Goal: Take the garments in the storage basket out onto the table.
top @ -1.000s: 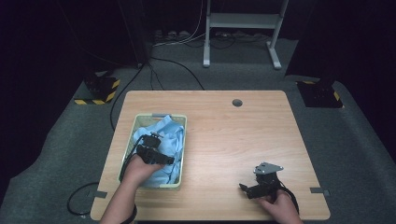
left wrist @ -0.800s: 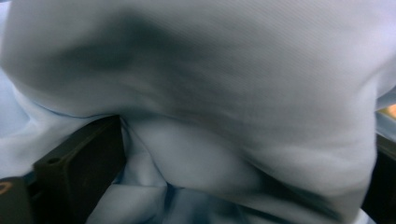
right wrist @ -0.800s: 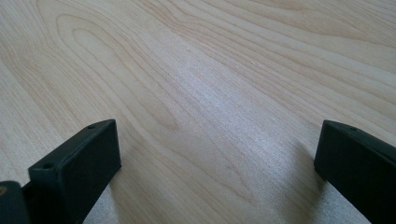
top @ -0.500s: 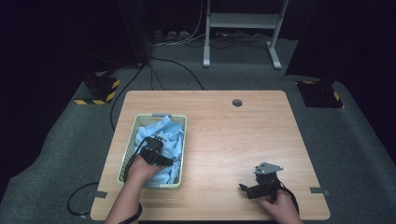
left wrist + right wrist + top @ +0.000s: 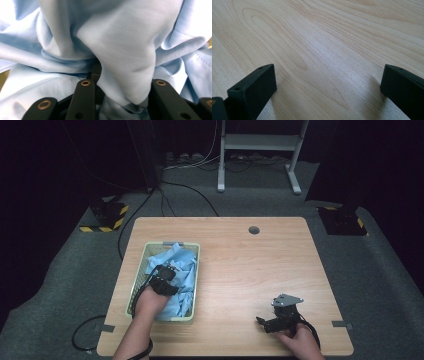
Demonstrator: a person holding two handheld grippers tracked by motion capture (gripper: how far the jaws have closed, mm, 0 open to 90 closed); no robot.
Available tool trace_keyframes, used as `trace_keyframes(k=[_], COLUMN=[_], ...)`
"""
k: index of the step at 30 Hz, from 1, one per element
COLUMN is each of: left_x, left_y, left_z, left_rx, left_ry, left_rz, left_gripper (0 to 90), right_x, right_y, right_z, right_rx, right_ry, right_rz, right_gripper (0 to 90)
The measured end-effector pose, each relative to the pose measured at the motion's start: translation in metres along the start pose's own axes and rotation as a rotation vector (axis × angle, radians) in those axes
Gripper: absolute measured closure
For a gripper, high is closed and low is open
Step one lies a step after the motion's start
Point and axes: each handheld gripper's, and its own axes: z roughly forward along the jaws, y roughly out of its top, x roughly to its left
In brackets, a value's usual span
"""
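High view: left gripper (image 5: 167,271) sits a bit deeper in the green basket (image 5: 165,245) at the bench's (image 5: 250,270) left than a second ago; its jaws have just been closing, now pinching the light blue cloth (image 5: 182,270). Grasp looks made, lift likely next. Right gripper (image 5: 262,322) rests on the bench.

Left gripper view: cloth (image 5: 120,45) crumpled, soft folds, a ridge caught between the jaws.

Right gripper view: jaws wide, nothing between them.
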Motion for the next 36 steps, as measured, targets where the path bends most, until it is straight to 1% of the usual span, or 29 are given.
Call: trace_keyframes(k=[1,3,4,6,7,8,11,12,13,14,15,16,17,18,19,21,22,24,25,26,30,31,32,33,34,35,36], left_x=[0.000,0.001,0.002,0.003,0.003,0.002,-0.002,-0.003,-0.003,-0.005,-0.006,-0.006,-0.007,-0.008,-0.008,-0.012,-0.012,-0.015,-0.015,-0.017,-0.022,-0.022,-0.023,-0.024,-0.024,-0.026,-0.026], left_y=[0.000,-0.004,-0.008,-0.014,-0.014,-0.019,-0.026,-0.029,-0.029,-0.033,-0.037,-0.037,-0.041,-0.044,-0.044,-0.049,-0.049,-0.052,-0.052,-0.053,-0.056,-0.056,-0.056,-0.056,-0.056,-0.055,-0.055], left_z=[0.000,-0.007,-0.015,-0.026,-0.026,-0.035,-0.050,-0.055,-0.055,-0.061,-0.066,-0.066,-0.072,-0.077,-0.077,-0.090,-0.090,-0.100,-0.100,-0.106,-0.119,-0.119,-0.123,-0.126,-0.126,-0.131,-0.131], left_rx=[0.000,-0.057,-0.104,-0.178,-0.178,-0.235,-0.324,-0.363,-0.363,-0.410,-0.451,-0.451,-0.505,-0.539,-0.539,-0.615,-0.615,-0.673,-0.673,-0.706,-0.776,-0.776,-0.801,-0.812,-0.812,-0.831,-0.831], left_ry=[0.000,-0.003,-0.005,0.002,0.002,0.009,0.023,0.027,0.027,0.033,0.029,0.029,0.014,0.015,0.015,0.034,0.034,0.052,0.052,0.063,0.094,0.094,0.102,0.106,0.106,0.113,0.113], left_rz=[0.000,-0.011,-0.009,-0.022,-0.022,-0.016,-0.008,-0.001,-0.001,-0.003,-0.006,-0.006,-0.014,-0.008,-0.008,0.001,0.001,0.008,0.008,0.014,0.024,0.024,0.023,0.026,0.026,0.028,0.028], left_gripper=[70.4,70.5,70.6,70.6,70.6,70.6,70.5,70.5,70.5,70.5,70.5,70.5,70.5,70.5,70.5,70.5,70.5,70.4,70.4,70.4,70.4,70.4,70.4,70.4,70.4,70.4,70.4], right_x=[0.000,0.000,0.000,0.000,0.000,0.000,0.000,0.000,0.000,0.000,0.000,0.000,0.000,0.000,0.000,0.000,0.000,0.000,0.000,0.000,0.000,0.000,0.000,0.000,0.000,0.000,0.000], right_y=[0.000,0.000,0.000,0.000,0.000,0.000,0.000,0.000,0.000,0.000,0.000,0.000,0.000,0.000,0.000,0.000,0.000,0.000,0.000,0.000,0.000,0.000,0.000,0.000,0.000,0.000,0.000], right_z=[0.000,0.000,0.000,0.000,0.000,0.000,0.000,0.000,0.000,0.000,0.000,0.000,0.000,0.000,0.000,0.000,0.000,0.000,0.000,0.000,0.000,0.000,0.000,0.000,0.000,0.000,0.000], right_rx=[0.000,-0.001,-0.002,-0.001,-0.001,-0.001,0.001,0.002,0.002,0.002,0.002,0.002,0.002,0.002,0.002,0.002,0.002,0.002,0.002,0.002,0.002,0.002,0.002,0.002,0.002,0.002,0.002], right_ry=[0.001,0.002,0.003,0.002,0.002,0.001,-0.001,-0.002,-0.002,-0.002,-0.002,-0.002,-0.002,-0.002,-0.002,-0.002,-0.002,-0.002,-0.002,-0.002,-0.002,-0.002,-0.002,-0.002,-0.002,-0.002,-0.002], right_rz=[0.001,0.002,0.003,0.003,0.002,0.002,-0.002,-0.003,-0.003,-0.003,-0.003,-0.003,-0.003,-0.003,-0.003,-0.003,-0.003,-0.003,-0.003,-0.003,-0.003,-0.003,-0.003,-0.003,-0.003,-0.003,-0.003], right_gripper=[0.1,0.1,0.1,0.1,0.1,0.1,0.1,0.1,0.1,0.1,0.1,0.1,0.1,0.1,0.1,0.1,0.1,0.1,0.1,0.1,0.1,0.1,0.1,0.0,0.1,0.1,0.1])
